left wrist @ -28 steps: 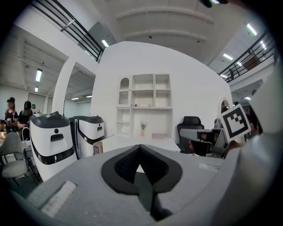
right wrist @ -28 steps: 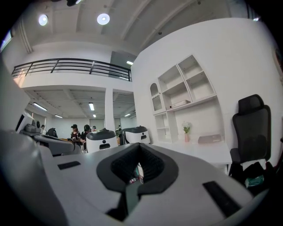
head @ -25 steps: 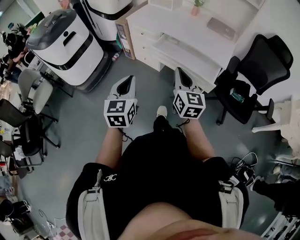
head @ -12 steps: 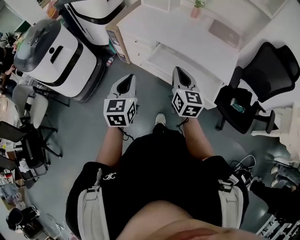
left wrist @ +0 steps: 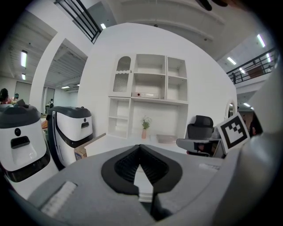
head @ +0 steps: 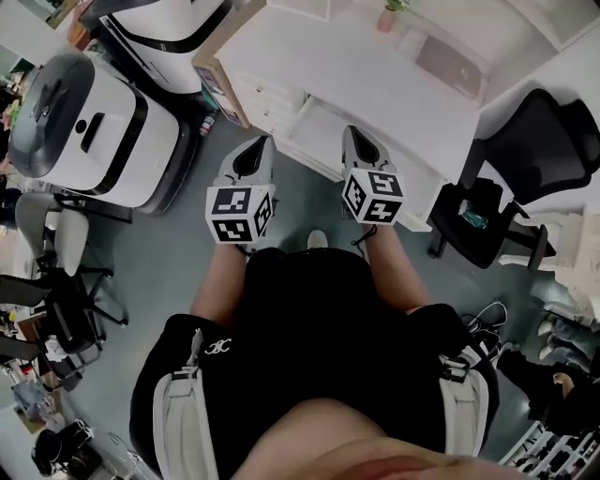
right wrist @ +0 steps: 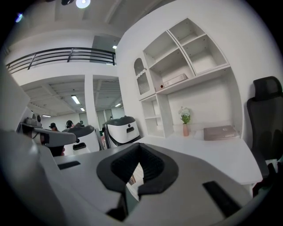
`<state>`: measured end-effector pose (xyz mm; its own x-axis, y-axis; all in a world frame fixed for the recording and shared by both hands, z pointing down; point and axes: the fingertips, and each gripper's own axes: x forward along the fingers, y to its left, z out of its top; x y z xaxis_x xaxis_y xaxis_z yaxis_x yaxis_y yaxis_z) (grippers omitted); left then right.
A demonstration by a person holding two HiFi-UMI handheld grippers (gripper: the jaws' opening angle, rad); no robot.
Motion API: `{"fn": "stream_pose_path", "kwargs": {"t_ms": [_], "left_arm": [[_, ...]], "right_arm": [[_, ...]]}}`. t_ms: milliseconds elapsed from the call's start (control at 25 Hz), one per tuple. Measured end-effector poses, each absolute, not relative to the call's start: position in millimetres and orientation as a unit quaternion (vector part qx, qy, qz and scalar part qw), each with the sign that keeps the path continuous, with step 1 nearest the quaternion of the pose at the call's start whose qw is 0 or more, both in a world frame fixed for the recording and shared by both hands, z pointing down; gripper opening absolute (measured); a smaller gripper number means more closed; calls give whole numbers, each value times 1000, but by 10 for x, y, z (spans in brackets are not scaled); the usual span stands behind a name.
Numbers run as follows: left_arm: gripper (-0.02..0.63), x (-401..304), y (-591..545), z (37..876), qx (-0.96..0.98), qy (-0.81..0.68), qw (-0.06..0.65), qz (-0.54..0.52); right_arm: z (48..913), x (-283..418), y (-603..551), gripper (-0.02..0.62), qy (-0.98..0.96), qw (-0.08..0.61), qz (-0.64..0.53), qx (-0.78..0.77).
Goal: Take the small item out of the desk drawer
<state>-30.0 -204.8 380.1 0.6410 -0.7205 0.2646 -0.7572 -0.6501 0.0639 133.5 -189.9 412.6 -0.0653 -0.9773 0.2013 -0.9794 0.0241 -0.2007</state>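
Note:
A white desk (head: 375, 75) with a shelf unit stands ahead of me. One of its drawers (head: 314, 127) stands pulled out just beyond my grippers; no small item shows in it from here. My left gripper (head: 257, 142) is held over the floor near the drawer's left corner, its jaws shut on nothing. Level with it, my right gripper (head: 352, 133) reaches the drawer's front edge, also shut and empty. In the left gripper view the left gripper (left wrist: 140, 148) faces the desk (left wrist: 119, 142). In the right gripper view the right gripper (right wrist: 139, 148) faces the desk top (right wrist: 212, 150).
Two white-and-black machines (head: 84, 122) (head: 173, 19) stand left of the desk, with a cardboard box (head: 214, 80) between. A black office chair (head: 525, 141) is at the right. On the desk stand a potted plant (head: 386, 17) and a flat box (head: 450, 61). Chairs (head: 52, 216) line the left.
The person has stepped toward the desk, so the desk and open drawer now lie closer to both grippers. Both grippers stay shut and level.

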Motion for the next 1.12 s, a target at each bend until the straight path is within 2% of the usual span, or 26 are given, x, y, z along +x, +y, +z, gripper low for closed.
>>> {"fn": "stream_pose_path", "kwargs": {"t_ms": [280,520,560,680,800,920,1120], "left_arm": [[14,-157,-2586,3761,923,-361,73,116],[13,-183,-2993,3777,933,-332,78,116],[13,-201,-3028,3794,934,-329,80,116],[12,-232,-3097,3876,934,-324,84,123],[14,-292,-3135,3928,933,-324,91,125],[13,-376,-3193,3956,930,-331,95,127],[13,-543,-3239,4045,921,-350,107,136]], "right_arm": [[4374,1369,-2261,-3,-683,25,174,709],[4572,1310,-2566,-3,-672,-7,211,710],[4624,1305,-2610,8,-672,-7,218,707],[4826,1328,-2747,131,-672,5,249,697],[5040,1380,-2850,193,-663,25,277,695],[5253,1430,-2939,227,-651,44,296,698],[5621,1448,-3090,232,-644,86,326,687]]}}
